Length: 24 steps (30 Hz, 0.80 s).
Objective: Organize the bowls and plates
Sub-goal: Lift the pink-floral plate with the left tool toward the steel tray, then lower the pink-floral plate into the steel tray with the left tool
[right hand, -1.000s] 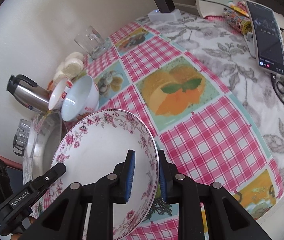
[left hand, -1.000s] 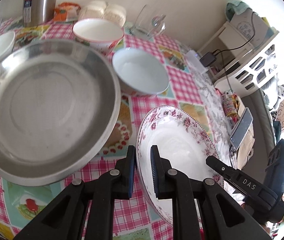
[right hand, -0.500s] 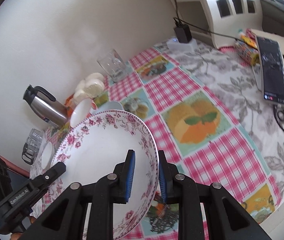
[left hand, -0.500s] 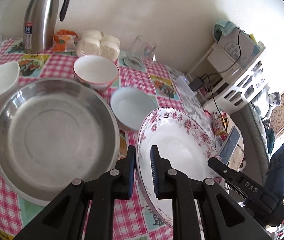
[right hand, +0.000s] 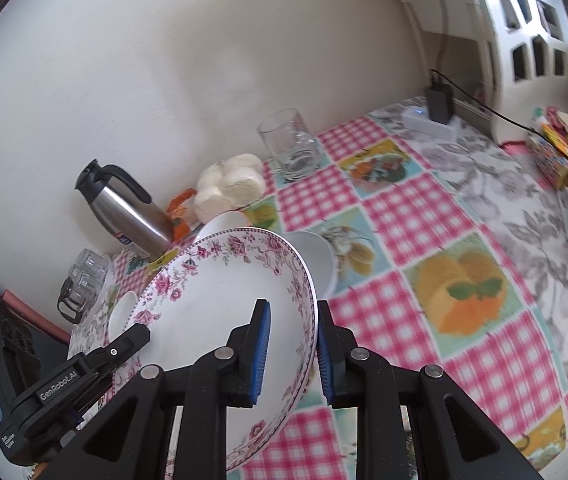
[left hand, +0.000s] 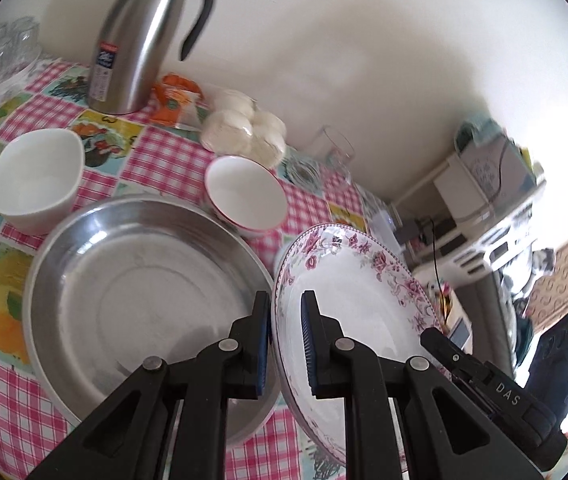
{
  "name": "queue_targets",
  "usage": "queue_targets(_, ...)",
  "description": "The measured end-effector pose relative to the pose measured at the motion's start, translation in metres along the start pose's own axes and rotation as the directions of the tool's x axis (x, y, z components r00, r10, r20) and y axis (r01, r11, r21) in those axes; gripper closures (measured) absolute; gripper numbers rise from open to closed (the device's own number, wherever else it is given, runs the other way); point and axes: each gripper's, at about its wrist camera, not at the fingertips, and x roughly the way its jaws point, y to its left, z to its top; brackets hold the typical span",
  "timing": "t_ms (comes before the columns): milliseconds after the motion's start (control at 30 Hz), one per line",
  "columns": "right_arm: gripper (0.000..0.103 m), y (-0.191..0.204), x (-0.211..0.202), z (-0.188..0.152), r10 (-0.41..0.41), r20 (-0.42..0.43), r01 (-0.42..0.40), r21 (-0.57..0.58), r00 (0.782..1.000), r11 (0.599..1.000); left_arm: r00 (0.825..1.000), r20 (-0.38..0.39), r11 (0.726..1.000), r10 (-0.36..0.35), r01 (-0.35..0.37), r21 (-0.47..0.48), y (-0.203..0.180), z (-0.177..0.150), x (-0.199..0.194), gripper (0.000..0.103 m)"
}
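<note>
Here the floral plate (left hand: 358, 300) hangs tilted above the checked tablecloth (right hand: 400, 216), gripped on opposite rims. The left gripper (left hand: 286, 344) is clamped on its left edge, the right gripper (right hand: 292, 350) on its right edge. Just left sits the steel pan (left hand: 135, 292), with two white bowls (left hand: 37, 178) beyond it.

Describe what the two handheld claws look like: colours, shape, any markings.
Both are matt black plastic. Each left claw and right claw has two angular fingers with triangular cut-outs, round silver pivot pins and ribbed blue pads on the inner faces. Seen from the other camera, the right claw's finger reads "DAS" in white, and the left one's reads "GenRobot.AI". No cables, sleeves or hands show.
</note>
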Motion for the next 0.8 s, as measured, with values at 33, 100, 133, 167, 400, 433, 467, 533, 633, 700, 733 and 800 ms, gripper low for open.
queue_targets(33, 0.080, 0.005, 0.002, 0.001, 0.001, 0.000, -0.001, -0.007, 1.000, 1.000, 1.000, 0.008, 1.000, 0.001, -0.001, -0.017, 0.006, 0.004, -0.002, 0.088)
queue_targets(100, 0.080, 0.016, 0.008, 0.004, 0.013, -0.003, -0.013, -0.021, 1.000, 1.000, 1.000, 0.018, 0.999, 0.007, -0.006, -0.034, 0.014, 0.009, -0.004, 0.088)
queue_targets(133, 0.079, 0.020, 0.011, 0.004, 0.018, -0.006, -0.018, -0.025, 1.000, 1.000, 1.000, 0.022, 0.999, 0.008, -0.007, -0.044, 0.019, 0.011, -0.005, 0.088)
queue_targets(167, 0.079, 0.025, 0.015, 0.005, 0.025, -0.011, -0.025, -0.029, 1.000, 0.999, 1.000, 0.027, 0.998, 0.007, -0.005, -0.059, 0.025, 0.014, -0.007, 0.088)
queue_targets(400, 0.080, 0.051, 0.037, 0.009, 0.063, -0.037, -0.064, -0.049, 0.997, 0.997, 0.999, 0.044, 0.994, 0.018, -0.014, -0.108, 0.053, 0.030, -0.014, 0.088)
queue_targets(433, 0.080, 0.055, 0.041, 0.009, 0.068, -0.039, -0.070, -0.054, 0.997, 0.996, 0.999, 0.044, 0.994, 0.028, -0.023, -0.109, 0.056, 0.032, -0.015, 0.088)
queue_targets(467, 0.080, 0.057, 0.044, 0.009, 0.070, -0.042, -0.073, -0.059, 0.997, 0.996, 0.998, 0.044, 0.993, 0.037, -0.032, -0.111, 0.060, 0.033, -0.014, 0.088)
queue_targets(533, 0.080, 0.063, 0.053, 0.007, 0.072, -0.049, -0.075, -0.074, 0.996, 0.994, 0.998, 0.037, 0.992, 0.053, -0.048, -0.120, 0.067, 0.036, -0.012, 0.088)
queue_targets(633, 0.080, 0.068, 0.071, -0.002, 0.076, -0.083, -0.082, -0.077, 0.994, 0.994, 0.996, 0.017, 0.986, 0.087, -0.083, -0.147, 0.084, 0.035, -0.009, 0.088)
queue_targets(700, 0.080, 0.070, 0.085, -0.008, 0.081, -0.117, -0.089, -0.066, 0.990, 0.994, 0.994, 0.008, 0.982, 0.105, -0.103, -0.157, 0.092, 0.033, -0.008, 0.088)
queue_targets(733, 0.080, 0.071, 0.089, -0.011, 0.079, -0.128, -0.089, -0.070, 0.989, 0.994, 0.993, 0.003, 0.980, 0.121, -0.119, -0.159, 0.096, 0.032, -0.008, 0.088)
queue_targets(800, 0.080, 0.076, 0.099, -0.017, 0.061, -0.150, -0.075, -0.090, 0.987, 0.993, 0.990, -0.006, 0.977, 0.141, -0.140, -0.158, 0.100, 0.030, -0.005, 0.088)
